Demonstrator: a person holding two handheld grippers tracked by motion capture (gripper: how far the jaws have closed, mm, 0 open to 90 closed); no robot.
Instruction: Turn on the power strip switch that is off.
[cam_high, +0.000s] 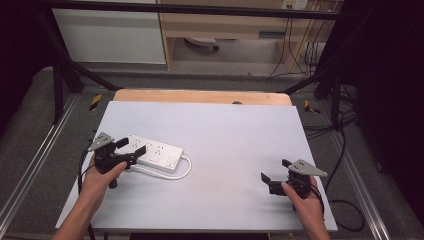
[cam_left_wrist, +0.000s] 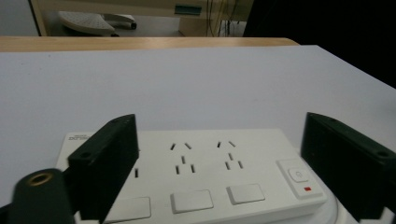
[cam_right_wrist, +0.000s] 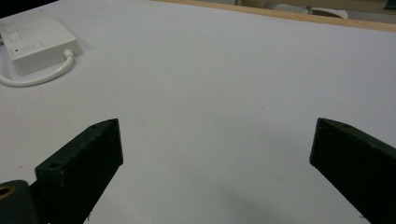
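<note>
A white power strip with a red switch mark lies on a pale grey table.

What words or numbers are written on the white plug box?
Small dark print on the power strip, at its top left corner in the left gripper view: too blurred to read.
Switch: a faint round sign and a red mark, no letters.
No other text is legible.
</note>
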